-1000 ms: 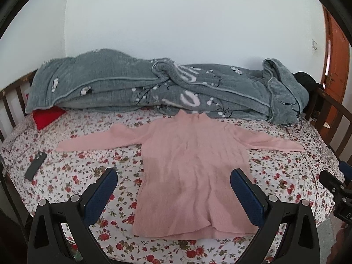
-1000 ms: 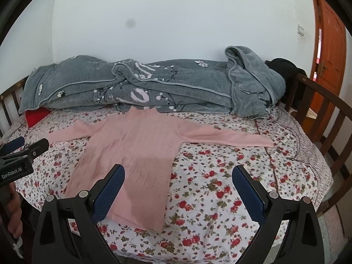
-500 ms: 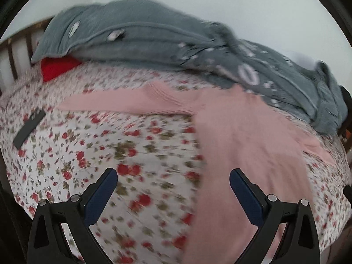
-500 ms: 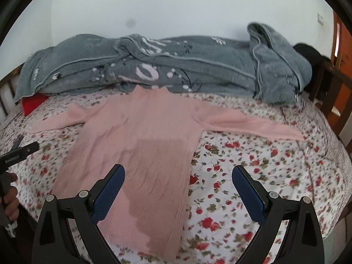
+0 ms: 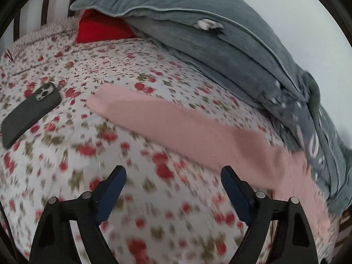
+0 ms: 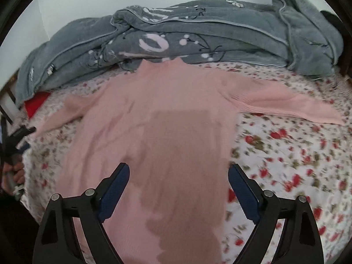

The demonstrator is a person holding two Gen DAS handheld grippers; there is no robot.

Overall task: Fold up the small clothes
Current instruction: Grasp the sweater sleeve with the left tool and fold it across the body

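Observation:
A pink long-sleeved sweater lies flat on the floral bed sheet, collar toward the grey blanket, both sleeves spread out. My right gripper is open and empty, low over the sweater's body. My left gripper is open and empty, over the sheet just in front of the sweater's left sleeve, whose cuff points left. The left gripper also shows at the left edge of the right wrist view.
A crumpled grey blanket fills the back of the bed. A dark phone lies on the sheet left of the sleeve cuff. A red cloth sticks out from under the blanket. Wooden bed rails stand at the back left.
My left gripper has swung left and closer to the bed, from the sweater's body to its left sleeve. My right gripper has moved forward and down over the sweater's body. Both stayed open.

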